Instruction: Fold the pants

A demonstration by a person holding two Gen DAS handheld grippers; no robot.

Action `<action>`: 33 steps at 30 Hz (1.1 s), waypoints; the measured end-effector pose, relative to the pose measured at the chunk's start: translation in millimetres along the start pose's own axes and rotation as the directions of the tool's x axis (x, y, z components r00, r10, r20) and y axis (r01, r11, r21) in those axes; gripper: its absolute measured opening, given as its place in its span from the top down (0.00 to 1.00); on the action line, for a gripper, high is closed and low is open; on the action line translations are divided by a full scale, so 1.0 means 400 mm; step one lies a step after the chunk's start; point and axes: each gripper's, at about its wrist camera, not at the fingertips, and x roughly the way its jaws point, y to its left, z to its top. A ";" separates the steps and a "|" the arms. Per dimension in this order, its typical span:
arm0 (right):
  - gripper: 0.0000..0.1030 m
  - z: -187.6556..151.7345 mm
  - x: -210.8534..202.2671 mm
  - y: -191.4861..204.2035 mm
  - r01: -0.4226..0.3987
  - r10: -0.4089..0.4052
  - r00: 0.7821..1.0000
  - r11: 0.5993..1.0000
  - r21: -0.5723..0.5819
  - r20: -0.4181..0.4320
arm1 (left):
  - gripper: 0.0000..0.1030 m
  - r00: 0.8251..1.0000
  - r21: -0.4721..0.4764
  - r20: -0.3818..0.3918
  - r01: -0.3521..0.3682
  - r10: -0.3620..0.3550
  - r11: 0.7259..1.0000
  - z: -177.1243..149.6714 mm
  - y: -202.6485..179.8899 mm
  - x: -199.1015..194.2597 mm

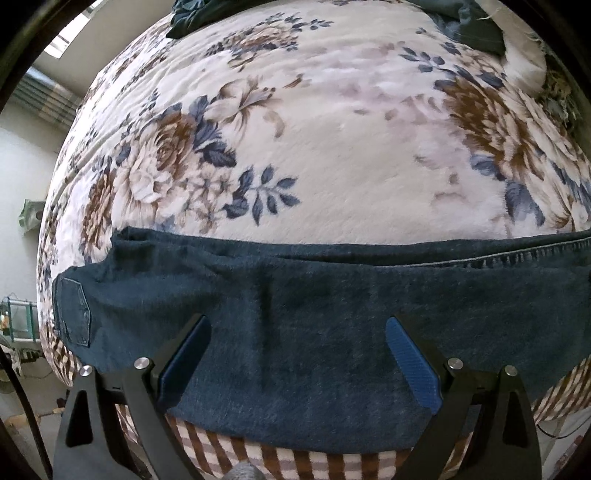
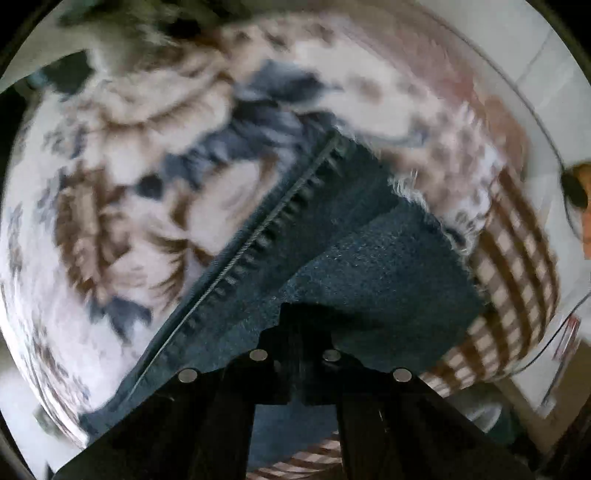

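Dark blue denim pants (image 1: pixel 295 314) lie folded lengthwise across the near edge of a bed with a floral blanket (image 1: pixel 332 147). A back pocket shows at the left end. My left gripper (image 1: pixel 297 350) is open above the middle of the pants, its blue pads apart and holding nothing. In the right wrist view, which is motion-blurred, my right gripper (image 2: pixel 299 317) is shut on the denim pants (image 2: pixel 369 240) near the frayed leg hem (image 2: pixel 428 206), with the side seam running up to the left.
More dark clothes (image 1: pixel 472 26) lie at the far side of the bed. The bed's checked border (image 1: pixel 295 461) marks its near edge, also visible in the right wrist view (image 2: pixel 517 266). A cable and the floor lie to the right of the bed.
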 end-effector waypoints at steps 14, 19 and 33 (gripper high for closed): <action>0.97 0.017 -0.080 0.102 -0.035 0.048 0.992 0.993 -0.117 0.115 | 0.06 1.000 -0.039 0.021 0.006 -0.005 0.999 0.025 0.021 -0.014; 0.94 0.038 -0.016 0.026 -0.143 0.143 0.990 0.986 -0.087 -0.012 | 0.06 1.000 -0.045 0.013 0.019 -0.018 0.999 0.021 0.017 -0.017; 0.96 0.007 -0.003 -0.216 -0.006 0.002 0.999 0.992 0.124 0.032 | 0.06 0.998 0.001 0.030 0.046 -0.046 0.999 0.004 -0.063 -0.050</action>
